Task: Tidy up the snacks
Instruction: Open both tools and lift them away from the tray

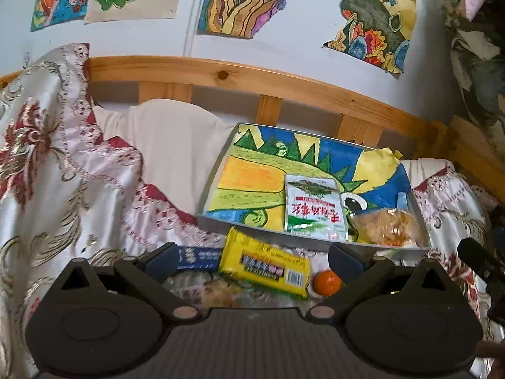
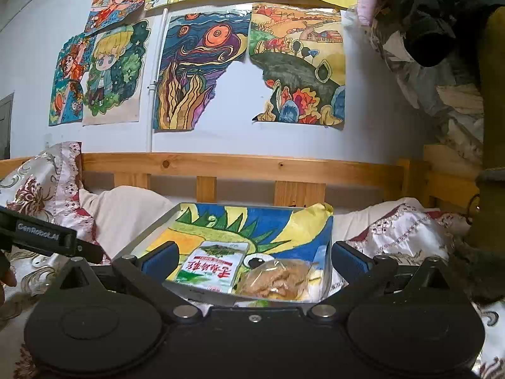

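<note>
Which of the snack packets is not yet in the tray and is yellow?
The yellow packet with a barcode, lying on the bedspread before the tray; the green-white packet and clear bag lie inside it.

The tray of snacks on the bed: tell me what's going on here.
A person with a gripper in each hand is sorting snacks into the tray. A green-and-white packet and a clear bag of crisps already lie inside. A yellow pack, blue packet and orange ball wait outside. Both the left gripper and right gripper are open, empty.

Blue packet [image 1: 199, 257] partly behind jaws
</note>
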Tool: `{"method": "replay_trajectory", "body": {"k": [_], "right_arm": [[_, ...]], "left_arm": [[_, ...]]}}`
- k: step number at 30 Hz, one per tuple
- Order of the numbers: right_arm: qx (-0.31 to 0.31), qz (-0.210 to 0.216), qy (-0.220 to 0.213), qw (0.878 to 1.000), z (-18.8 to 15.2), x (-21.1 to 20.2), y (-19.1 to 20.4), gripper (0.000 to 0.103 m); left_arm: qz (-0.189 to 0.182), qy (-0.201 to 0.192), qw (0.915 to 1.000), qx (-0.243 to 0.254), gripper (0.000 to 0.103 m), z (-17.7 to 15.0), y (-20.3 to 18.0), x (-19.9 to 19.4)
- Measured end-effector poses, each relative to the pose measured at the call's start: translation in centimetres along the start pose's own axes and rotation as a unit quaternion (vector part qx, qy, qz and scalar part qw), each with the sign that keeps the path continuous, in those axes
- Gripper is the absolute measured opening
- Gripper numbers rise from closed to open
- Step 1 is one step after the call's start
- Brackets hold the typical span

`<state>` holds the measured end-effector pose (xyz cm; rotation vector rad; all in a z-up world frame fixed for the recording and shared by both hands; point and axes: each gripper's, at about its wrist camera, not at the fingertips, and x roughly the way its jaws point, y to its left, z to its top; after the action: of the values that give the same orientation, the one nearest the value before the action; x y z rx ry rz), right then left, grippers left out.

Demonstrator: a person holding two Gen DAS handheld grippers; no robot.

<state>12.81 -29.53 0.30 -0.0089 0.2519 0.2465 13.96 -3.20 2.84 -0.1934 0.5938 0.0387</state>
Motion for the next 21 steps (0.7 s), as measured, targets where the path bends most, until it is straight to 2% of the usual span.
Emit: {"method": "replay_trajectory", "body": {"k": [14, 21], "right_arm": [[0.024, 0.014, 0.064, 0.998, -1.4, -4.6, 2.7, 0.102], [0.036, 0.011, 0.073, 0.997, -1.7, -6.0, 3.4, 0.102]], "left_arm": [[-0.002, 0.010, 0.9999, 0.009, 0.102, -4.1, 1.3, -3.9], [-0.009, 0.022, 0.9994, 0.024, 0.102, -5.5, 1.7, -4.9]]}}
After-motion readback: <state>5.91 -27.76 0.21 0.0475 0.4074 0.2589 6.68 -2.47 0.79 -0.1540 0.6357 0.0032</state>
